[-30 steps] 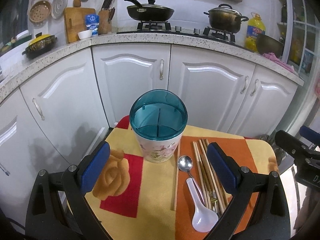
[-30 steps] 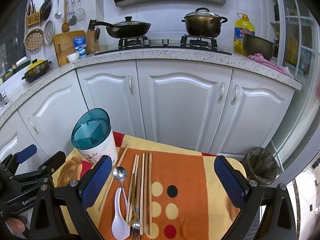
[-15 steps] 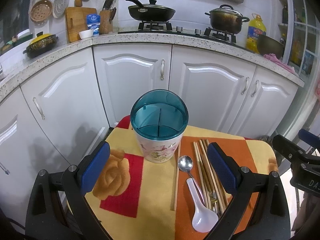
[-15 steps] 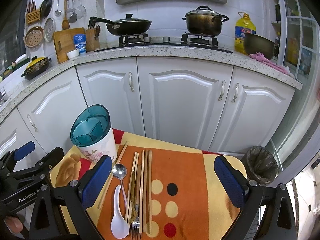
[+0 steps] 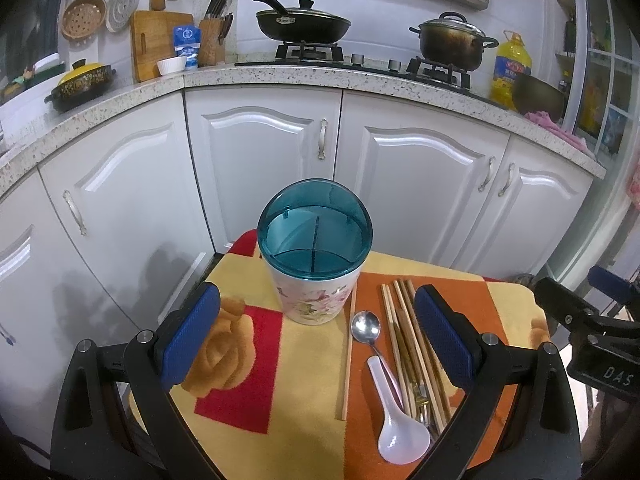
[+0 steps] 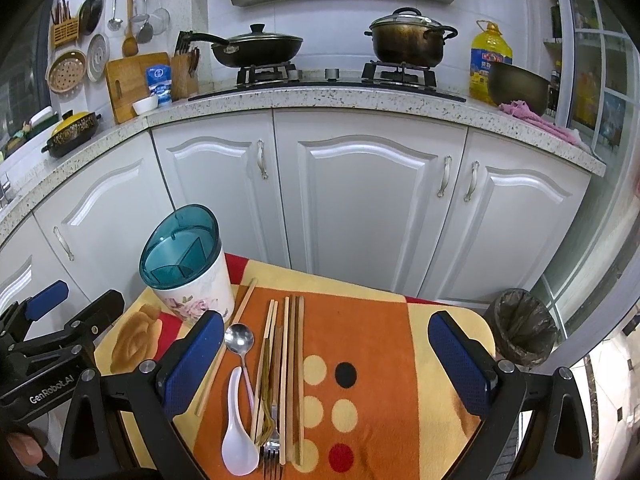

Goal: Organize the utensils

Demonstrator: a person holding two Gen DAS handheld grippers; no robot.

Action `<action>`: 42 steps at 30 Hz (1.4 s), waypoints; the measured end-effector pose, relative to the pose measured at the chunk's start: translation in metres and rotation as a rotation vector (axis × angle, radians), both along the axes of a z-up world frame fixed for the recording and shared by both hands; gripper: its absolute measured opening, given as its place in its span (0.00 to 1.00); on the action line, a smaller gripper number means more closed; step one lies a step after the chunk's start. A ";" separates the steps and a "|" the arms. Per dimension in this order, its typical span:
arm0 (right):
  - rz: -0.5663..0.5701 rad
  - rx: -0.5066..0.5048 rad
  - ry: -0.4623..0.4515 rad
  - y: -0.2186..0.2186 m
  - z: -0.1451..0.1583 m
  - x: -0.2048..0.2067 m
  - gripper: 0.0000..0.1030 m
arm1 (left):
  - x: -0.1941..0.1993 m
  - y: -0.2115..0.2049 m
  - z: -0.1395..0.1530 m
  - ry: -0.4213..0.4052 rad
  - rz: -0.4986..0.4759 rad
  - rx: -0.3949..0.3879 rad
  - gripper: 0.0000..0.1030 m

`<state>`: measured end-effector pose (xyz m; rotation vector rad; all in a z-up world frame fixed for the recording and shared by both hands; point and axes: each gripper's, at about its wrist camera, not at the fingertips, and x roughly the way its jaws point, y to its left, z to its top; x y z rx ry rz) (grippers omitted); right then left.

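In the left wrist view, the left gripper [image 5: 316, 332] hung over the patterned cloth [image 5: 304, 372] with its jaws spread wide, gripping nothing. Between its blue pads, at centre frame, stood the utensil holder [image 5: 315, 252], upright, floral white with a teal divided insert. Just right of its base lay a single chopstick [image 5: 349, 350], then the metal spoon [image 5: 365, 327], and below it the white soup spoon [image 5: 396, 432] at lower right. The bundle of chopsticks [image 5: 404, 344] ran alongside, partly hidden by the right-hand pad.

Over in the right wrist view, the left gripper [image 6: 60, 320] showed at the far left edge. The utensil holder [image 6: 188, 264] sat left of centre, near the cloth's back corner. The right gripper [image 6: 326, 364] was spread open too, holding nothing, above the orange part of the cloth [image 6: 360, 320]. Near its left pad lay the metal spoon [image 6: 239, 339], the white soup spoon [image 6: 239, 444], the chopsticks [image 6: 286, 360] and a fork [image 6: 271, 454] at bottom centre. A bin [image 6: 524, 326] stood at right.
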<state>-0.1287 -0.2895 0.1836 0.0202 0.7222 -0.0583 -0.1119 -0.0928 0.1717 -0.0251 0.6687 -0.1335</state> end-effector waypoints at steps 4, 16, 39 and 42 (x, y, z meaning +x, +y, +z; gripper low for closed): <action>0.002 -0.003 0.006 0.002 -0.002 0.000 0.99 | 0.000 0.001 0.001 0.000 0.000 -0.015 0.96; 0.000 0.002 0.021 0.001 -0.007 0.001 0.99 | 0.001 0.001 -0.005 0.022 -0.007 -0.025 0.96; 0.003 -0.003 0.070 -0.005 -0.019 0.010 0.99 | 0.019 0.022 -0.026 0.104 0.053 -0.045 0.96; 0.000 0.005 0.088 -0.008 -0.026 0.013 0.99 | 0.024 0.029 -0.033 0.124 0.068 -0.053 0.96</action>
